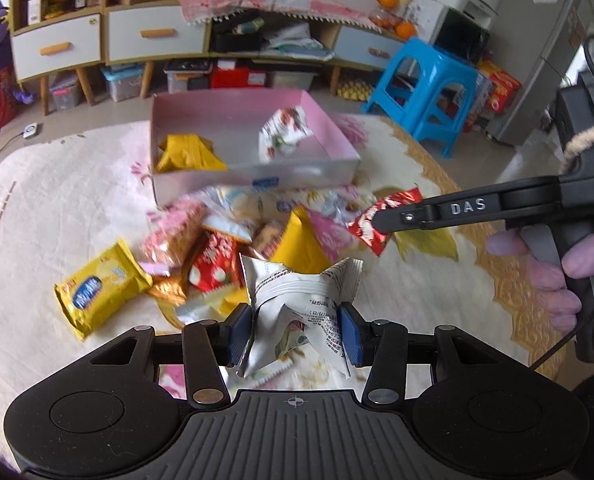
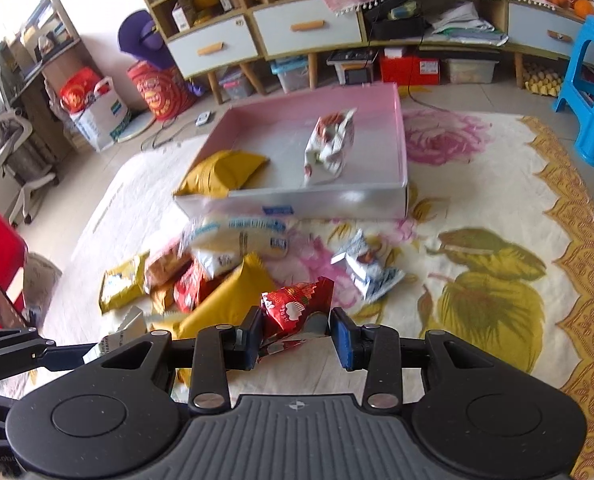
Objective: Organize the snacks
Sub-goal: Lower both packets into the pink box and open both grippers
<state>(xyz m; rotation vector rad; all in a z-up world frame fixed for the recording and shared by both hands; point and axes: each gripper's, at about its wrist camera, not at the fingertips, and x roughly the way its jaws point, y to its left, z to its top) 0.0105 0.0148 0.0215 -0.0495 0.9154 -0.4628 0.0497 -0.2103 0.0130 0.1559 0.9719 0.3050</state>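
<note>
- Your left tongs [image 1: 297, 334] are clamped on a crumpled white packet [image 1: 297, 300], both blue pads pressing its sides; your right tongs [image 2: 297, 334] pinch a red packet [image 2: 297, 308], the left pad hard against it, the right pad seemingly touching only at the wrapper's lower edge.
- Both packets hang clear of the flowered cloth [image 2: 497, 208] on the tabletop, so I judge you are in the carry step: picked up, not yet dropped off.
- The pink box [image 1: 337, 148] sits ahead of both tongs, beyond the heap. It already holds a yellow packet [image 1: 189, 152] at its left and a white-and-red packet [image 1: 283, 132] nearer the middle right.
- The next move calls for lifting each packet over the near wall [image 2: 317, 200] of the box before letting go; that wall stands upright and would catch a low wrapper.
- The loose heap of snacks [image 1: 201, 248] lies between you and the box, touching its near wall; pass above it rather than through.
- Open floor inside the box is widest between the two packets and along the back.
- In the left view your right tongs [image 1: 381, 224] reach in just beside the left tongs' path, so stagger the two drops.
- To the right of the box the cloth is bare, with free room there.
</note>
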